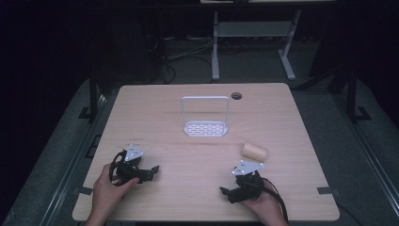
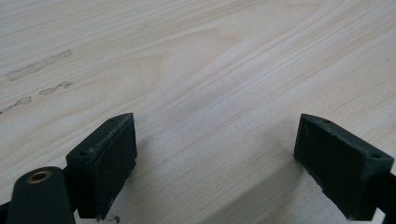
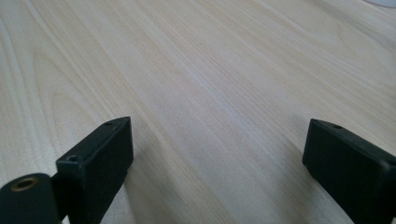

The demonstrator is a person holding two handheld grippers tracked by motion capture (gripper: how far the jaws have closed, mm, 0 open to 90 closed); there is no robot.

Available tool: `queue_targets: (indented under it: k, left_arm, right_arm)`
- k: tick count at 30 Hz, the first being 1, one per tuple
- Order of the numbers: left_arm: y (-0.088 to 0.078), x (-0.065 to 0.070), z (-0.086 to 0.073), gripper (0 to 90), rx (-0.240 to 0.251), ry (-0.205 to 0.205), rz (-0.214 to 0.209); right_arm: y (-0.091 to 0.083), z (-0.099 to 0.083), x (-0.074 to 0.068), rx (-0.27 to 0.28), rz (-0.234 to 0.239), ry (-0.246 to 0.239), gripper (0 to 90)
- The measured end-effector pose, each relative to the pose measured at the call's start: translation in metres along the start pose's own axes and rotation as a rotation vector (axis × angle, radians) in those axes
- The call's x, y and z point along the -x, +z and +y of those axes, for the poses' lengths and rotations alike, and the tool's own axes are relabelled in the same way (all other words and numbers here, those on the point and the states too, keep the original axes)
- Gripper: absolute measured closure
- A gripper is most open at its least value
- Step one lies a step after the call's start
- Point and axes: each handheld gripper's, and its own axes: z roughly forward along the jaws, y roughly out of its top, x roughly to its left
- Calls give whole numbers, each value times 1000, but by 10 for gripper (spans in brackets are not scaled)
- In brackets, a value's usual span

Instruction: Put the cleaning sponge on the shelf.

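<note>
From the high view, I have the right gripper (image 1: 226, 191) low on the table (image 1: 291, 117), its jaws pointing toward the table's middle. The tan cylinder (image 1: 254, 151), a short wooden-looking roll, lies on its side just beyond and slightly outward of my right hand, its long axis slanting across the table; the right side is clearly nearer than the left gripper (image 1: 153, 170). A white rack (image 1: 205, 117) stands farther back, centre.

In the left gripper view, my jaws are spread wide over bare wood, nothing between them.

In the right gripper view, jaws likewise released and empty; I judge I must swing outward and forward to face the cylinder.
</note>
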Motion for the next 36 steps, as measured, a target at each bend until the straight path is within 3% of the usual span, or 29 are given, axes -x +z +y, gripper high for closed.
queue_targets:
  k: [10,19,36]
  left_arm:
    - [0,0,0,125,0,0,-1]
    - [0,0,0,126,0,0,0]
    - [0,0,0,126,0,0,0]
  right_arm:
    - [-6,-2,5,-12,12,1,85]
    - [-18,-4,14,26,30,20,87]
    - [-38,-10,28,47,0,35,93]
